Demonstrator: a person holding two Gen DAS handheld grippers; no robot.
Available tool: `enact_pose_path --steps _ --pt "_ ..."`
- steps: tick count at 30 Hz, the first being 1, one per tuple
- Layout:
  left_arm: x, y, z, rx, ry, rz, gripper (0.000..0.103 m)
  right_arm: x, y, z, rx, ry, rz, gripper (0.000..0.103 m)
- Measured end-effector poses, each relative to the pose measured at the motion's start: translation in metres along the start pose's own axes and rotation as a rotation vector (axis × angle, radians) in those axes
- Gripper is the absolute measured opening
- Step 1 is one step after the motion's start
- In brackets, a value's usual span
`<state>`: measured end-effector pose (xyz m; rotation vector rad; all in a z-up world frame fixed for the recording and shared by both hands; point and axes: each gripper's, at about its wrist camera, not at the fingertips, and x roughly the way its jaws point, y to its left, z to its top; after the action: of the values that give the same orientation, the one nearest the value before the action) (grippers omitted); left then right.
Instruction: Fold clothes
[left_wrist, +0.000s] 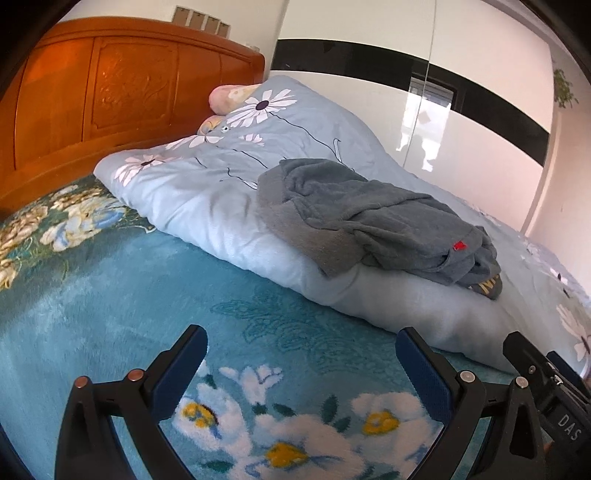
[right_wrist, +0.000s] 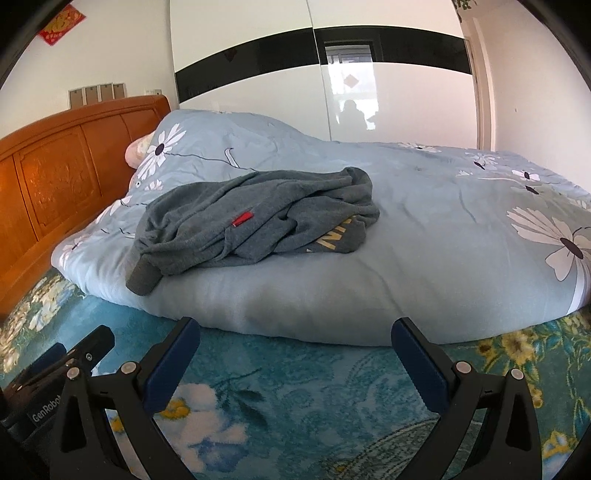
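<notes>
A crumpled grey sweatshirt (left_wrist: 373, 218) (right_wrist: 258, 218) with a small red tag and yellow lettering lies bunched on top of a folded light-blue floral quilt (left_wrist: 207, 199) (right_wrist: 424, 236). One ribbed cuff hangs over the quilt's near edge. My left gripper (left_wrist: 301, 350) hovers open above the teal blanket, short of the quilt, with nothing between its fingers. My right gripper (right_wrist: 295, 343) is open too, just in front of the quilt's edge and below the sweatshirt, holding nothing. Part of the right gripper's body shows at the left wrist view's lower right, and the left one's at the right wrist view's lower left.
A teal plush blanket (left_wrist: 110, 288) (right_wrist: 295, 398) with white and yellow flowers covers the bed. An orange wooden headboard (left_wrist: 110, 92) (right_wrist: 55, 177) stands to the left. A glossy white wardrobe (right_wrist: 369, 81) with a black band is behind. A pink pillow (left_wrist: 225, 96) peeks from under the quilt.
</notes>
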<state>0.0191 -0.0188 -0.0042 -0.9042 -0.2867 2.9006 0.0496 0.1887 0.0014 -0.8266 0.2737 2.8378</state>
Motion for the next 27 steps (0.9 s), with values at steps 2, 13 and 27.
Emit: enact_pose_path --steps 2,13,27 --pt "-0.0008 0.0013 -0.0005 -0.005 -0.002 -0.006 0.103 -0.0002 0.0003 -0.0001 -0.001 -0.003 0.003 0.103" --pt "-0.0061 0.0001 -0.0005 -0.003 -0.024 -0.053 0.103 -0.0006 0.0064 -0.0019 -0.032 -0.013 -0.002 0.103" --pt "-0.0095 0.0044 -0.0004 -0.022 -0.041 -0.075 0.103 0.003 0.0056 -0.0032 -0.028 0.0 -0.01 0.103"
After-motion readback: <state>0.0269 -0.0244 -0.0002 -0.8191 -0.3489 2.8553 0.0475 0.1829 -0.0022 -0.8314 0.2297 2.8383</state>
